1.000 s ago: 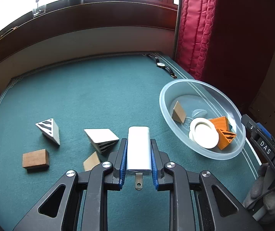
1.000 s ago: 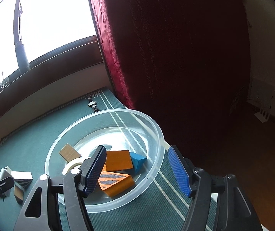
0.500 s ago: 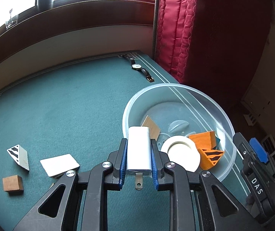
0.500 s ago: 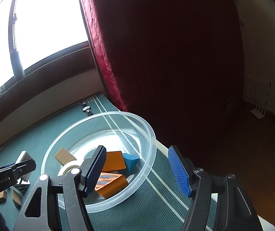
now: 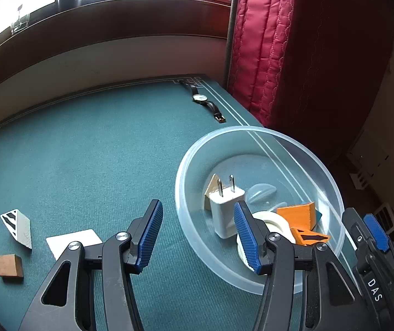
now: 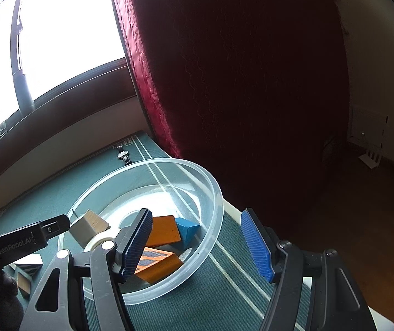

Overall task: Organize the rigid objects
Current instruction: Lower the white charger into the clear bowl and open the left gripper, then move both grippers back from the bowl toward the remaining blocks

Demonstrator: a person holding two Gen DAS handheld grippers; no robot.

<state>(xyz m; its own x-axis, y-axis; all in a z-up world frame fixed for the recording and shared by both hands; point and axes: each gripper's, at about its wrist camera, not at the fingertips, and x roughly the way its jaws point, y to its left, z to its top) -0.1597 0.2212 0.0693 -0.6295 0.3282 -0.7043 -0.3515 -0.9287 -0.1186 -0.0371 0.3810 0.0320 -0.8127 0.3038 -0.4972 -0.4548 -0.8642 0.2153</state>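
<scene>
A clear plastic bowl [image 5: 194,237] stands on the green table at the right. In it lie a white plug charger [image 5: 224,209], prongs up, a roll of white tape [image 5: 272,219], orange blocks [image 5: 297,215], a blue block [image 6: 187,227] and a wooden wedge [image 5: 212,186]. My left gripper [image 5: 198,234] is open and empty, just above the bowl's near-left rim. My right gripper [image 6: 199,244] is open and empty over the bowl's [image 6: 210,237] right side.
Left of the bowl on the table lie a striped wedge [image 5: 17,227], a white block [image 5: 72,241] and a brown wooden block [image 5: 8,264]. A wristwatch [image 5: 205,100] lies at the far corner. A red curtain [image 5: 293,55] hangs beyond the table's right edge.
My left gripper has opened and let go of the white charger, which now lies in the bowl. The right gripper has stayed open and shifted slightly.
</scene>
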